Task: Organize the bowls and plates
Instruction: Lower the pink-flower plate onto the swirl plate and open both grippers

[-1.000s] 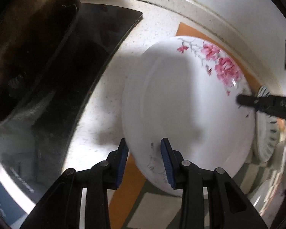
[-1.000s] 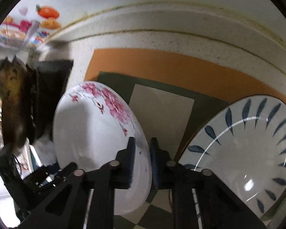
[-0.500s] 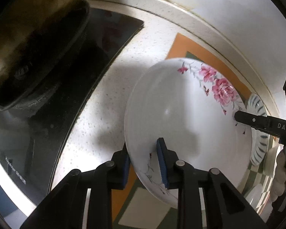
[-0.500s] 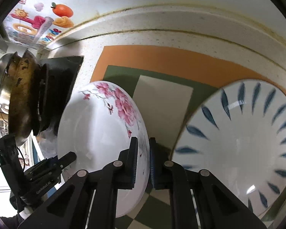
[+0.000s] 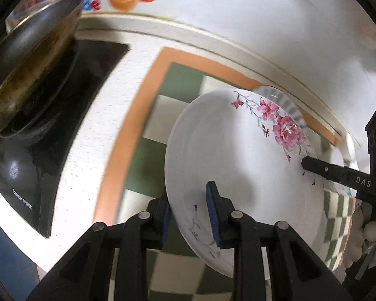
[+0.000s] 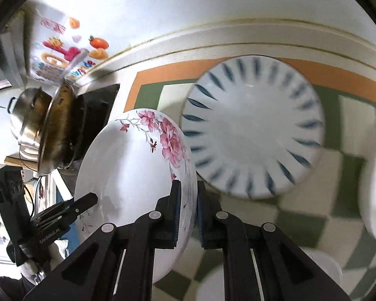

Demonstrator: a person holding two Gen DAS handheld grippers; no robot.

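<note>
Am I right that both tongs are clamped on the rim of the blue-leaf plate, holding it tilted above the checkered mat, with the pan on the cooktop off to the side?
Not quite. The left tongs and right tongs grip the pink-flower plate, not the blue-leaf plate, which lies flat on the checkered mat. The right wrist view shows it. The pan on the cooktop is as you say.

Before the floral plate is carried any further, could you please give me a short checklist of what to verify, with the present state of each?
1. Left gripper clamped on the floral plate rim: ok.
2. Right gripper clamped on the opposite rim: ok.
3. Plate lifted clear of the checked mat: ok, held tilted above it.
4. Blue-leaf plate lying flat and empty, ready for stacking: ok.
5. Clearance from the pan on the cooktop: ok.
6. Grip firmness: cannot tell.
</note>
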